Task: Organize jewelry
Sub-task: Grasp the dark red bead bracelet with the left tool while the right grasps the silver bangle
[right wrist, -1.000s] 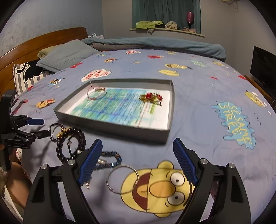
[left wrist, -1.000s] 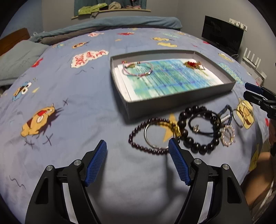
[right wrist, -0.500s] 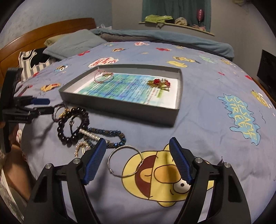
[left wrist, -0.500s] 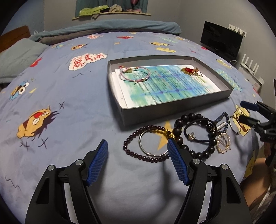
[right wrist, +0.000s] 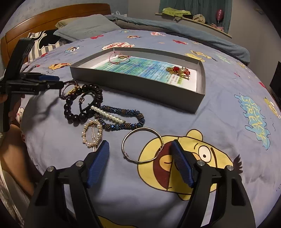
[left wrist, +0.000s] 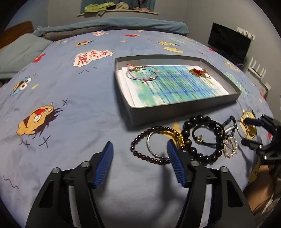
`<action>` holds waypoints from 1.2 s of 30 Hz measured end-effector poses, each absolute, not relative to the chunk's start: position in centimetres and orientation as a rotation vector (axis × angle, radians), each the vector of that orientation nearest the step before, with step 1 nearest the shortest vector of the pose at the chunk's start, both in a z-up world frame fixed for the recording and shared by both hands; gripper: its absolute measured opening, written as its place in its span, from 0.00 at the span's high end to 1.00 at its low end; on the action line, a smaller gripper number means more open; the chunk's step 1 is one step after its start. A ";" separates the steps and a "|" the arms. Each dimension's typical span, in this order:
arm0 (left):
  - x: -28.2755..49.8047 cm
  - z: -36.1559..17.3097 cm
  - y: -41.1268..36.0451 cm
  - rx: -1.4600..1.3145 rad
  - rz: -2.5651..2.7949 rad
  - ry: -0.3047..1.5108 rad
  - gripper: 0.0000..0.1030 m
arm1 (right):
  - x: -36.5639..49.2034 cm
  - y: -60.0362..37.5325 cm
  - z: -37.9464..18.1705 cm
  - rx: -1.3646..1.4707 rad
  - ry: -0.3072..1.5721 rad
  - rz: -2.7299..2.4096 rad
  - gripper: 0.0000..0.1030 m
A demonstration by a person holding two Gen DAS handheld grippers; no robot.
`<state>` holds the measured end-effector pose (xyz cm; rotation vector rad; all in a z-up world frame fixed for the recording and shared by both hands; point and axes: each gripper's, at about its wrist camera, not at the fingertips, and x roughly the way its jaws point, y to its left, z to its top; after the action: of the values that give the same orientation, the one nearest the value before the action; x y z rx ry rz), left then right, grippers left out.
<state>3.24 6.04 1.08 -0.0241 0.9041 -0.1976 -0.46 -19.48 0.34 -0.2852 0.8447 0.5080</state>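
A grey tray [left wrist: 184, 108] [right wrist: 140, 86] lies on the bed, lined with printed paper, holding a pink cord bracelet [left wrist: 141, 73] [right wrist: 119, 58] and a red-and-gold piece [left wrist: 198, 72] [right wrist: 179, 70]. Loose jewelry lies in front of it: a dark red bead bracelet [left wrist: 140, 150], a black bead bracelet [left wrist: 203, 156] [right wrist: 73, 115], a blue beaded strand [right wrist: 126, 124], a pearl clip [right wrist: 92, 135] [left wrist: 230, 148] and a silver bangle [right wrist: 142, 145]. My left gripper [left wrist: 139, 149] is open just before the red bead bracelet. My right gripper [right wrist: 139, 147] is open around the silver bangle.
The bed has a blue cartoon-print cover [left wrist: 70, 105]. Pillows [right wrist: 84, 29] and a wooden headboard [right wrist: 52, 19] lie at its head. A dark monitor [left wrist: 228, 45] stands beyond the bed's right side. A shelf [left wrist: 116, 10] with clothes runs along the far wall.
Both grippers have moved closer to the loose jewelry. The right gripper's open fingers have come down around the silver bangle. Nothing has been picked up.
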 end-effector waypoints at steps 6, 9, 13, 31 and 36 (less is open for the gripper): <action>3.6 0.7 6.6 -0.042 -0.181 0.926 0.69 | -0.1 -19.3 0.0 -0.294 0.860 0.492 0.41; 3.7 0.6 6.7 -0.041 -0.175 0.930 0.76 | 0.0 -19.3 0.0 -0.293 0.866 0.490 0.44; 3.9 0.2 5.9 0.012 -0.173 0.938 0.80 | 0.1 -19.2 -0.3 -0.305 0.873 0.485 0.44; 2.7 1.4 4.5 0.096 -0.180 0.854 0.94 | -0.2 -19.9 0.2 -0.248 0.823 0.490 0.51; 1.5 3.3 3.6 0.121 -0.200 0.757 0.94 | -0.4 -20.2 1.5 -0.223 0.777 0.483 0.51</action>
<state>1.50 3.58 3.28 0.1206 0.7575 -0.2003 -0.39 -20.21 1.46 -0.2230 0.7772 0.4830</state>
